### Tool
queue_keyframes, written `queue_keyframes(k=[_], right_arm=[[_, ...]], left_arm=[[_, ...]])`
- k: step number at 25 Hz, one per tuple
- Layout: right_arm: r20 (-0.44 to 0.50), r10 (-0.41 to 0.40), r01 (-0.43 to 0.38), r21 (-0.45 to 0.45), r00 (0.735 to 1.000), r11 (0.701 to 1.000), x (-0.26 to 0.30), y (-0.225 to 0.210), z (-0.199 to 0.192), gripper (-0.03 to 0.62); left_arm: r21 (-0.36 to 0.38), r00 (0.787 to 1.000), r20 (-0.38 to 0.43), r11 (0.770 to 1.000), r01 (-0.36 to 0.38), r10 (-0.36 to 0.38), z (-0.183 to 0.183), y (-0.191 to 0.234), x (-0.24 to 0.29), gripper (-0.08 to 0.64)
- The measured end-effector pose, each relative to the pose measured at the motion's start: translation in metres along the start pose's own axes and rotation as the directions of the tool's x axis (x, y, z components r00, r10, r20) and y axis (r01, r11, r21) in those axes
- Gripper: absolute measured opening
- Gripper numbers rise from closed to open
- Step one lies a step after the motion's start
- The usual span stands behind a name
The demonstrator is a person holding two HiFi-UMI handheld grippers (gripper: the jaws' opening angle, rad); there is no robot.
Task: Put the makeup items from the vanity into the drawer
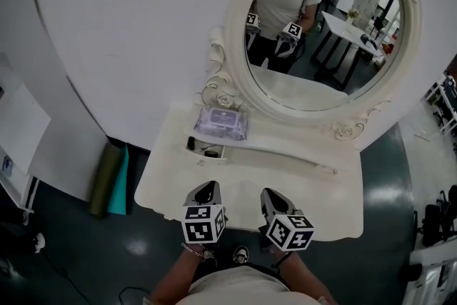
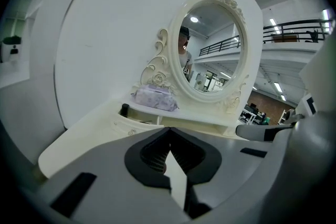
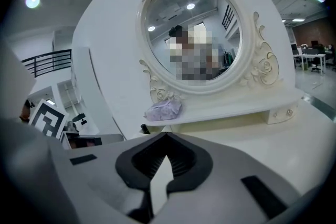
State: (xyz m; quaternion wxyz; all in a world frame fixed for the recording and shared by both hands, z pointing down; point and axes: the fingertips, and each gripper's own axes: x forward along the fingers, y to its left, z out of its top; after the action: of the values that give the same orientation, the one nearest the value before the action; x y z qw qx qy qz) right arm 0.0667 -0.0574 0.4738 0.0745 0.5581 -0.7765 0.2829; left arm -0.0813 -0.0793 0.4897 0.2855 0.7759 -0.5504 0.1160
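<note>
We see both grippers low over the front edge of the cream-white vanity table (image 1: 314, 203), pointing toward the oval mirror in its carved cream frame (image 1: 325, 32). The left gripper (image 1: 207, 188) has its jaws closed tip to tip with nothing between them. The right gripper (image 1: 270, 195) looks the same, pads together and empty.

The plainest makeup item is a soft lilac plastic pack (image 1: 221, 123), lying flat on the raised cream shelf (image 1: 293, 146) under the mirror. In the head view it sits at about 12 o'clock from the left gripper and about 11 o'clock from the right one. Its long axis runs from 9 to 3 o'clock, along the shelf, so jaws coming from the front would meet its long side.

Just in front of the pack, and below it, a small cream drawer (image 1: 202, 157) stands open. It also lies at 12 o'clock from the left gripper, between that gripper and the pack. A small black bottle (image 1: 191, 144) stands inside it at the left end, with another dark item beside it that we cannot identify. We judge the left gripper the nearer one to both the pack and the drawer.

The pack carries pale print, but it is too small for us to read. The cubes on the grippers show only black-and-white square patterns, and we find no brand name.
</note>
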Motion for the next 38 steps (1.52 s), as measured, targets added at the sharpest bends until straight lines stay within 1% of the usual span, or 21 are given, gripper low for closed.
queue_keyframes(k=[6, 13, 17, 19, 29, 34, 38], right_arm=[[-0.016, 0.057, -0.057, -0.013, 0.998, 0.998, -0.008, -0.016, 0.001, 0.017], [0.008, 0.110, -0.110, -0.021, 0.994, 0.994, -0.015, -0.024, 0.012, 0.017], [0.021, 0.081, -0.078, -0.110, 0.997, 0.991, -0.018, -0.030, 0.021, 0.017], [0.026, 0.082, -0.078, -0.126, 0.996, 0.989, -0.020, -0.032, 0.024, 0.017], [0.029, 0.096, -0.092, -0.113, 0.995, 0.989, -0.023, -0.035, 0.024, 0.017], [0.038, 0.090, -0.086, -0.085, 0.995, 0.993, -0.028, -0.037, 0.022, 0.017], [0.034, 0.084, -0.080, -0.094, 0.996, 0.992, -0.030, -0.038, 0.022, 0.017]], left_arm=[[-0.016, 0.999, 0.012, 0.999, -0.051, 0.051, -0.001, -0.015, -0.006, 0.011], [0.004, 0.994, 0.040, 0.995, -0.101, 0.101, 0.004, -0.030, -0.011, 0.011], [0.015, 0.993, 0.045, 0.994, -0.112, 0.111, 0.006, -0.038, -0.011, 0.011], [0.012, 0.993, 0.050, 0.994, -0.110, 0.110, 0.007, -0.041, -0.011, 0.011], [0.013, 0.993, 0.064, 0.995, -0.100, 0.099, 0.014, -0.048, -0.012, 0.011], [0.018, 0.994, 0.057, 0.995, -0.099, 0.097, 0.012, -0.048, -0.014, 0.011], [0.021, 0.993, 0.062, 0.995, -0.097, 0.096, 0.014, -0.048, -0.014, 0.011]])
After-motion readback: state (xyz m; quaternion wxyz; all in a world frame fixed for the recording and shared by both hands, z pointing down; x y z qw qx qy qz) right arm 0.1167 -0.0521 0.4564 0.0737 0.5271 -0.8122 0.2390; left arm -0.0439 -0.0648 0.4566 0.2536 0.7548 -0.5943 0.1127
